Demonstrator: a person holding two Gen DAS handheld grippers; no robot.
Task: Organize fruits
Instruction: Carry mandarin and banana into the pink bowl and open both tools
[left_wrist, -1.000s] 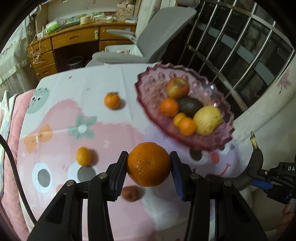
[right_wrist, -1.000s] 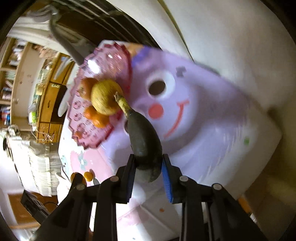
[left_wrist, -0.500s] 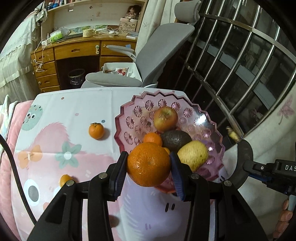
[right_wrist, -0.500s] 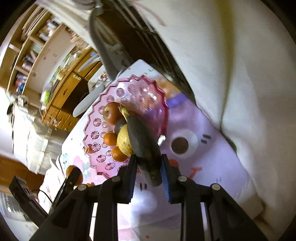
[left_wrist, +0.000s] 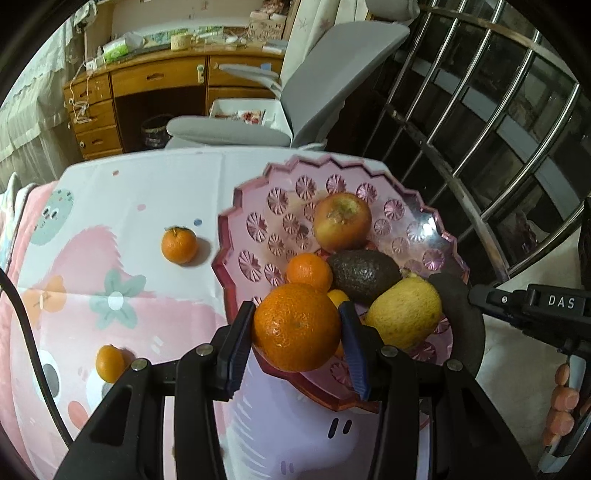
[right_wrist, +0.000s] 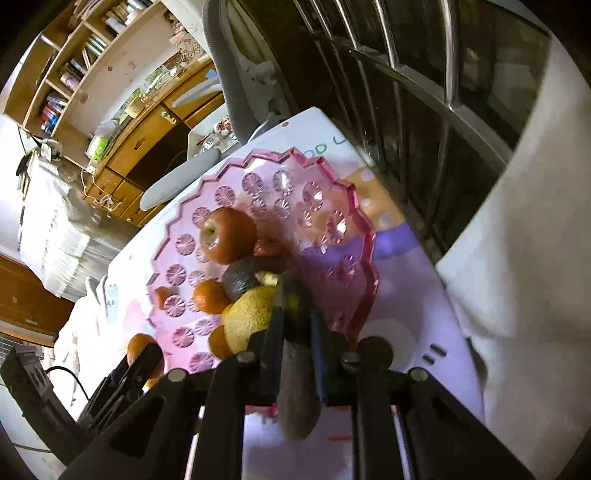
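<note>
My left gripper (left_wrist: 297, 332) is shut on a large orange (left_wrist: 297, 326) and holds it over the near rim of the pink glass bowl (left_wrist: 255, 206). The bowl holds an apple (left_wrist: 341, 220), an avocado (left_wrist: 364, 275), a small orange (left_wrist: 309, 271) and a yellow pear-like fruit (left_wrist: 404, 317). My right gripper (right_wrist: 295, 332) is shut on a dark overripe banana (right_wrist: 297, 391) above the bowl's (right_wrist: 354, 210) near side, beside the yellow fruit (right_wrist: 249, 317). The banana shows at the bowl's right edge in the left wrist view (left_wrist: 460, 321).
Two small oranges lie on the pink cartoon tablecloth, one left of the bowl (left_wrist: 179, 244) and one nearer (left_wrist: 110, 363). A grey chair (left_wrist: 295, 96), a wooden desk (left_wrist: 147, 85) and a metal window railing (left_wrist: 480, 122) stand beyond the table. A white curtain (right_wrist: 524, 240) hangs right.
My left gripper has carried the large orange forward over the bowl's near rim. My right gripper has brought the banana down, close above the bowl, next to the yellow fruit.
</note>
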